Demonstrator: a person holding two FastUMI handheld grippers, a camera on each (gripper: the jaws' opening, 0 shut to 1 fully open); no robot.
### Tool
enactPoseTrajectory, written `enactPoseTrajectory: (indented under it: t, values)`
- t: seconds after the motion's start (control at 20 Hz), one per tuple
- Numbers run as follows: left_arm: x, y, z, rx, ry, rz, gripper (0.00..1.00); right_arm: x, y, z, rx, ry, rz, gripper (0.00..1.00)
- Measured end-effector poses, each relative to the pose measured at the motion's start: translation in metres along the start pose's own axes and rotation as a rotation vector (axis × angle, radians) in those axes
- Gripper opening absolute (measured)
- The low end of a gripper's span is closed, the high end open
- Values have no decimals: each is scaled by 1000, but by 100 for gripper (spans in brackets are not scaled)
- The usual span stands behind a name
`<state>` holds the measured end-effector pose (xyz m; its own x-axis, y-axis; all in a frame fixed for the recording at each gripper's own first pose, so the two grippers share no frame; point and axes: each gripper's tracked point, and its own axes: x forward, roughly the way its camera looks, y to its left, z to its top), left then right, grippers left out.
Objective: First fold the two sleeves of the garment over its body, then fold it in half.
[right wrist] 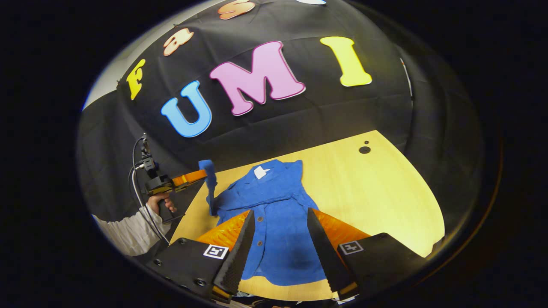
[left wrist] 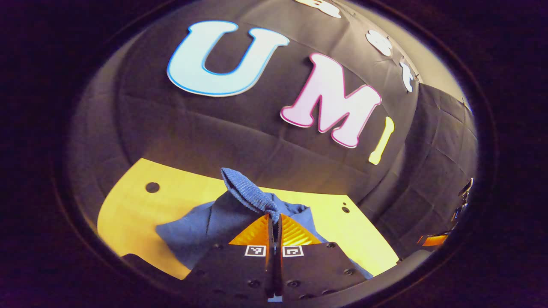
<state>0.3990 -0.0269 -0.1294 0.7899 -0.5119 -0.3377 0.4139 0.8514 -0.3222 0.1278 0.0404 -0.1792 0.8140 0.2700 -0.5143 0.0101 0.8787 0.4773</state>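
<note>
Left gripper view looks along the left gripper [left wrist: 274, 218], whose two fingers are pinched together on the ribbed cuff [left wrist: 248, 192] of a blue sleeve. The cuff stands up above the fingertips, lifted off the table [left wrist: 128, 205], and the rest of the blue cardigan [left wrist: 192, 231] lies spread on the yellow tabletop just beyond and below the fingers. A round hole [left wrist: 152, 187] shows near the table's far left corner.

Right gripper view shows the right gripper [right wrist: 280, 239] with its fingers spread wide, holding nothing, above the lower body of the cardigan [right wrist: 278, 222]. The garment lies flat, front up, collar toward the far edge of the table [right wrist: 385, 192] and hem toward the near edge, with a row of buttons running down its middle and a white tag [right wrist: 260, 172] at the neck. At the table's left edge, a hand [right wrist: 160, 201] in a white sleeve [right wrist: 124, 233] holds the left gripper [right wrist: 205, 173], from which the sleeve [right wrist: 210, 188] hangs, raised clear of the tabletop while its shoulder end stays joined to the body.
</note>
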Motion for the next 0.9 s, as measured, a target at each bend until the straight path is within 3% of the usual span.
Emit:
enactPoseTrajectory:
  t: [0.15, 0.25, 0.35, 0.5, 0.6, 0.65, 0.75, 0.8, 0.9]
  values:
    - [61, -52, -22, 49, 76, -67, 0, -11, -32, -4, 36, 3, -48, 79]
    - [92, -54, -54, 81, 193, -29, 0, -16, -49, -5, 64, 7, -66, 79]
    - [108, -61, -75, 60, 325, -41, 0, -15, -66, -6, 74, 16, -83, 79]
    - [122, -55, -66, 60, 346, -31, 0, -11, -78, -4, 91, 33, -88, 79]
    - [120, -65, -69, 41, 377, -76, 4, -6, -80, -3, 92, 36, -82, 79]
    - [122, -68, -67, 49, 386, -79, 22, -5, -78, -3, 91, 38, -79, 79]
    - [123, -62, -67, 110, 350, -25, 80, 0, -77, -4, 88, 47, -69, 79]
    - [119, -58, -62, 134, 324, -2, 88, 4, -77, -5, 87, 54, -65, 79]
    - [105, -56, -53, 137, 311, 13, 84, 12, -75, -11, 82, 73, -63, 79]
